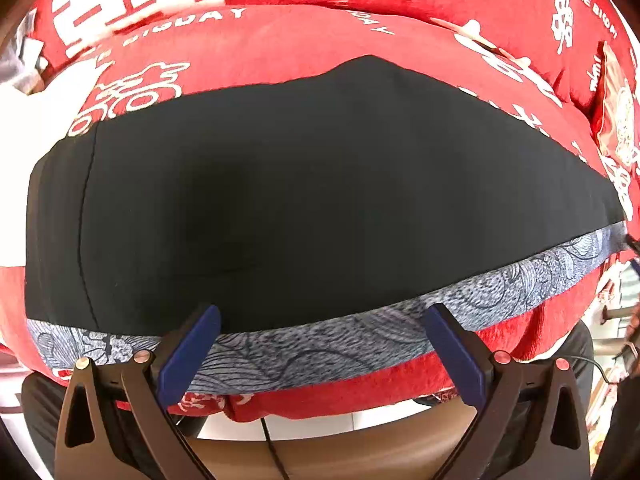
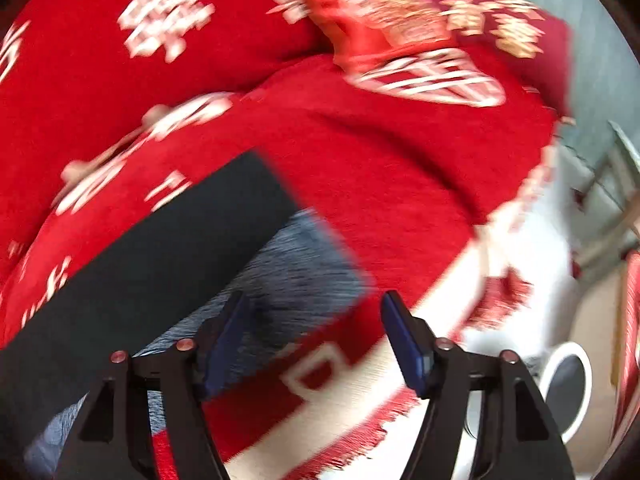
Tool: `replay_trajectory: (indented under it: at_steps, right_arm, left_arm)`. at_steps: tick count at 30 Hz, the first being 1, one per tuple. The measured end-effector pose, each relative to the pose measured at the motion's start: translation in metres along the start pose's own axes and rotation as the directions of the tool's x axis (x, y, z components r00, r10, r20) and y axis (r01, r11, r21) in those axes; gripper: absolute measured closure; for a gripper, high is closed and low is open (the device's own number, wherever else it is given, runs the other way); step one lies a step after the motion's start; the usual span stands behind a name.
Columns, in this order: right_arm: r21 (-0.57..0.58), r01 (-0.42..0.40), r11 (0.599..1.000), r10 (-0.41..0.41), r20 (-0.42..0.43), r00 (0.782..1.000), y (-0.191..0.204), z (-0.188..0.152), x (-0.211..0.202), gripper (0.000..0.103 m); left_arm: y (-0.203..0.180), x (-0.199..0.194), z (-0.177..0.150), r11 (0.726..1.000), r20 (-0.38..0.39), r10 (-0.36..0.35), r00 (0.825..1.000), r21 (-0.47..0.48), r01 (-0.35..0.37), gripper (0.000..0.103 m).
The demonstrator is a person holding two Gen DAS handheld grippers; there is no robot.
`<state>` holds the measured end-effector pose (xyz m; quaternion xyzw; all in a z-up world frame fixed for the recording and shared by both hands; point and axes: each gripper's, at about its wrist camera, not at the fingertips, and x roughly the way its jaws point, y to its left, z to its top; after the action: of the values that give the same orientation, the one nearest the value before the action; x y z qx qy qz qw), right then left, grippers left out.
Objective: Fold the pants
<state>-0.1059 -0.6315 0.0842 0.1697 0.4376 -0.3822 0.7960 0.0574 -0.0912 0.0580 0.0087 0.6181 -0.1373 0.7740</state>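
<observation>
The black pants (image 1: 304,188) lie flat on a red patterned blanket (image 1: 280,44), folded into a broad slab with a grey patterned waistband (image 1: 360,332) along the near edge. My left gripper (image 1: 320,320) is open, its blue fingers (image 1: 188,352) spread just above the waistband, holding nothing. In the blurred right wrist view the pants (image 2: 160,256) and their grey waistband end (image 2: 304,280) sit at lower left. My right gripper (image 2: 316,320) is open and empty at the waistband's right corner.
The red blanket (image 2: 380,184) with white characters and a fringed edge covers a sofa-like surface. A red and gold cushion (image 2: 380,8) lies at the back. A white round object (image 2: 568,384) stands on the floor at lower right. A brown curved edge (image 1: 328,436) is below the blanket.
</observation>
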Motion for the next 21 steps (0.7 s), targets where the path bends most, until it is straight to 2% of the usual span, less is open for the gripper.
replay_trajectory:
  at_steps: [2, 4, 5, 6, 8, 10, 11, 13, 14, 16, 18, 19, 21]
  right_arm:
    - [-0.098, -0.007, 0.995, 0.014, 0.072, 0.997, 0.019, -0.008, -0.024, 0.031]
    - [-0.288, -0.081, 0.954, 0.103, 0.059, 0.993, 0.061, -0.023, -0.037, 0.028]
    - [-0.393, -0.116, 0.912, 0.140, 0.034, 0.990, 0.088, -0.035, -0.042, 0.027]
    - [-0.504, -0.160, 0.849, 0.186, 0.001, 0.983, 0.119, -0.052, -0.048, 0.026]
    - [-0.608, -0.249, 0.754, 0.266, -0.065, 0.962, 0.158, -0.079, -0.055, 0.025]
    - [-0.669, -0.325, 0.669, 0.313, -0.144, 0.939, 0.193, -0.104, -0.058, 0.025]
    - [-0.709, -0.335, 0.620, 0.307, -0.174, 0.936, 0.210, -0.117, -0.058, 0.025]
    - [-0.787, -0.264, 0.557, 0.265, -0.132, 0.955, 0.230, -0.134, -0.059, 0.023]
    - [-0.799, -0.247, 0.548, 0.268, -0.112, 0.957, 0.231, -0.135, -0.060, 0.021]
    - [-0.771, -0.282, 0.571, 0.271, -0.147, 0.951, 0.219, -0.126, -0.053, 0.017]
    - [-0.728, -0.302, 0.615, 0.260, -0.175, 0.950, 0.201, -0.113, -0.041, 0.013]
    - [-0.703, -0.299, 0.646, 0.246, -0.179, 0.953, 0.190, -0.107, -0.036, 0.007]
    - [-0.652, -0.264, 0.711, 0.192, -0.181, 0.965, 0.174, -0.095, -0.025, 0.001]
  left_arm:
    - [-0.012, 0.002, 0.004, 1.000, 0.008, 0.001, 1.000, 0.011, -0.001, 0.001]
    - [-0.028, 0.004, 0.011, 1.000, 0.017, -0.003, 1.000, 0.023, 0.003, 0.001]
    - [-0.034, 0.005, 0.013, 1.000, 0.020, 0.002, 1.000, 0.031, -0.003, 0.001]
    - [-0.040, 0.006, 0.015, 0.999, 0.024, 0.015, 1.000, 0.039, -0.016, 0.001]
    - [-0.047, 0.012, 0.018, 0.997, 0.025, 0.048, 0.999, 0.058, -0.050, 0.001]
    - [-0.045, 0.018, 0.020, 0.994, 0.022, 0.085, 0.996, 0.063, -0.086, 0.001]
    - [-0.043, 0.018, 0.020, 0.994, 0.028, 0.089, 0.996, 0.060, -0.091, 0.001]
    - [-0.035, 0.016, 0.020, 0.990, 0.037, 0.126, 0.991, 0.052, -0.127, 0.001]
    - [-0.028, 0.014, 0.019, 0.987, 0.040, 0.148, 0.988, 0.049, -0.150, 0.000]
    - [-0.015, 0.011, 0.016, 0.985, 0.044, 0.168, 0.985, 0.038, -0.169, 0.000]
    - [-0.008, 0.008, 0.010, 0.979, 0.051, 0.199, 0.979, 0.036, -0.201, 0.000]
    - [-0.001, 0.007, 0.006, 0.974, 0.058, 0.222, 0.973, 0.039, -0.224, 0.000]
    - [0.004, 0.007, 0.003, 0.973, 0.056, 0.225, 0.973, 0.035, -0.227, 0.000]
